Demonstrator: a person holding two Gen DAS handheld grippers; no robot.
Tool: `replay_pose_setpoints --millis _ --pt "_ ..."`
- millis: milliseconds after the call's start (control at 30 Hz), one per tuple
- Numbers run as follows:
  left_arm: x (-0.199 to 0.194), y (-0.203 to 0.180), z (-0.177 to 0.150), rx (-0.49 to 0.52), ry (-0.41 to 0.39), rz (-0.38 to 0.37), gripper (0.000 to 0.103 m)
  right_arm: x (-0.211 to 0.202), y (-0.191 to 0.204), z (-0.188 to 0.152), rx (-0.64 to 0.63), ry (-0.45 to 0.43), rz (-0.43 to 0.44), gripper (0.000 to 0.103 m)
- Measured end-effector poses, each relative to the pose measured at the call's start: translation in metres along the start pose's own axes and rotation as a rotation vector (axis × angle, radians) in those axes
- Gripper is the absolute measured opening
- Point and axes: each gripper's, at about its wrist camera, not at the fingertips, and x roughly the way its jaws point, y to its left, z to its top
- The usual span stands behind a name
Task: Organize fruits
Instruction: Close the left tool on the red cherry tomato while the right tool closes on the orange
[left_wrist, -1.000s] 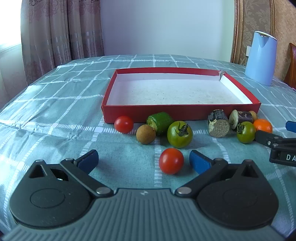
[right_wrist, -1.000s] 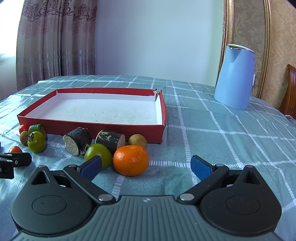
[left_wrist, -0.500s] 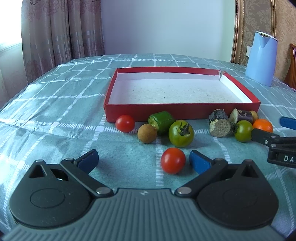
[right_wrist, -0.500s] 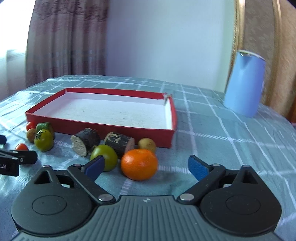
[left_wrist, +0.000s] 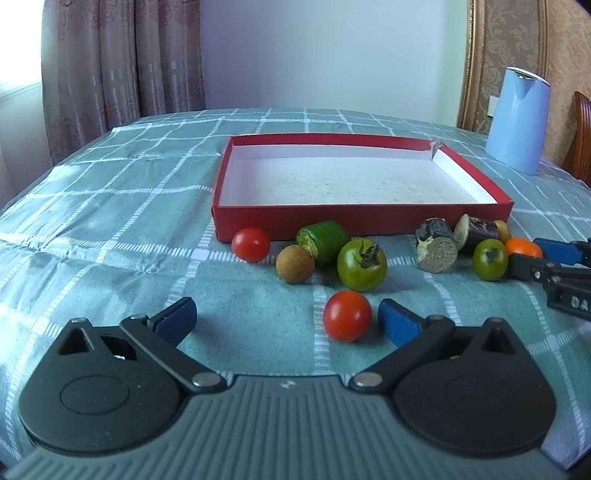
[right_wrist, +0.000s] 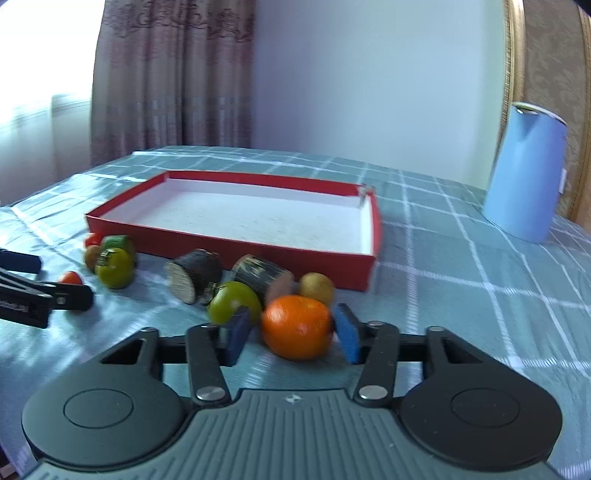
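Fruits lay loose on teal checked cloth over counter (left_wrist: 110, 206) before red tray (left_wrist: 362, 218); right tongs (right_wrist: 291, 334) narrowed around orange (right_wrist: 297, 326), left tongs (left_wrist: 286, 319) wide; curtains (left_wrist: 122, 62) behind

Cloth (left_wrist: 110, 206): teal, white check, covers the table, creased at 9 o'clock.
Kettle (right_wrist: 524, 173): pale blue, upright on the cloth at 2 o'clock.
Curtain (left_wrist: 122, 59): brownish, patterned, at 11 o'clock.
Wall (right_wrist: 369, 74): plain, pale, at 12 o'clock.
Chair (left_wrist: 580, 140): wooden, at 3 o'clock, mostly cut off.
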Motion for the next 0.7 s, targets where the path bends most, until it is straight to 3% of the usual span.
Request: replay_pose_setpoints --millis 233,367,633,700 --pt "0.003 -0.012 0.002 0.047 -0.012 -0.005 0.103 0.003 0.008 0.000 -0.038 0.005 -0.022 0.043" --pt "0.004 -0.010 0.001 0.032 -0.010 -0.031 0.100 0.002 0.006 -0.001 0.001 0.005 -0.010 0.042" --pt "-0.007 -0.013 -0.003 0.066 -0.036 -0.070 0.062 0.002 0.003 0.000 0.026 0.009 -0.009 0.042" --pt "-0.011 -0.017 -0.005 0.087 -0.042 -0.085 0.045 0.001 0.003 0.000 0.029 0.010 -0.008 0.042"
